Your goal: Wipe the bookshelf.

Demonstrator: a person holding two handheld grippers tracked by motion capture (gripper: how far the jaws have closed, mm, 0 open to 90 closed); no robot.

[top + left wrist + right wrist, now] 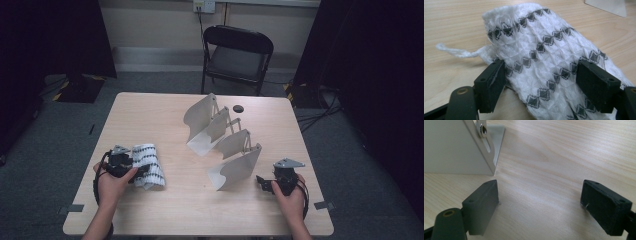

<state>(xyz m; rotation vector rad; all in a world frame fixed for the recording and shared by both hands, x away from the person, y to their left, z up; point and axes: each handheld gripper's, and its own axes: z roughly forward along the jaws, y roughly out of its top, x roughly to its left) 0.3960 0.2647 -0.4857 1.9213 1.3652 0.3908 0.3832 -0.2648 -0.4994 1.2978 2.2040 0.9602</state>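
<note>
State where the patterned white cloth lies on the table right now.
In the high view the cloth lies near the table's front left, between the left gripper's jaws, left of the grey folding rack.

place: probably a lab | signs: black curtains (50,35), folding chair (236,57), wall socket (204,5), floor cables (320,112)

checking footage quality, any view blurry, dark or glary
High view: dim, dark at the edges, the table evenly lit, soft. Left gripper view: the towel is sharp, the near jaws softer. Right gripper view: pale glare on the wood, the metal rack slightly blurred.
</note>
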